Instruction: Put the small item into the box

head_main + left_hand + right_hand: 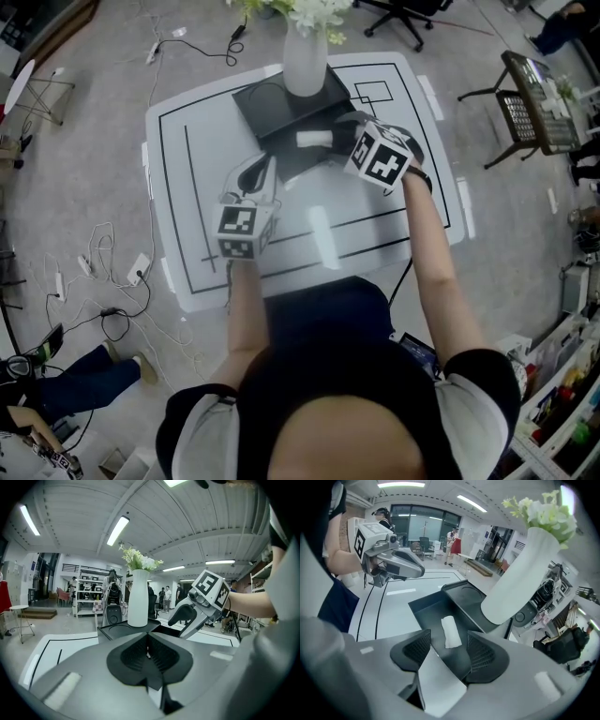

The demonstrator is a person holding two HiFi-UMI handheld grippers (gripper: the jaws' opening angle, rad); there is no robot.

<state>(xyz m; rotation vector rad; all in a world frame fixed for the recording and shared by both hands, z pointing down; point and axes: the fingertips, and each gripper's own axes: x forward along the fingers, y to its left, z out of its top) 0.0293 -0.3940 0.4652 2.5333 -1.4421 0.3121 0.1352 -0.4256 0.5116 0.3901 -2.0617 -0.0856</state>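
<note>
The small item, a white roll (450,631) (315,139), lies on the floor of the open black box (425,612) (281,150). My right gripper (449,651) (341,141) hovers over the box's near side, open, and the roll shows in the gap beyond its pads without touching them. In the left gripper view my left gripper (148,649) is shut with nothing between its ribbed pads. It points at the box (123,631) from the table's front left (259,174). Each gripper sees the other: the right gripper (197,613), the left gripper (393,562).
A tall white vase (305,56) (138,599) (520,578) with flowers stands on the black lid behind the box. The white table (187,234) carries black marked lines. Cables lie on the floor at left (103,262), and office chairs and shelves stand at right.
</note>
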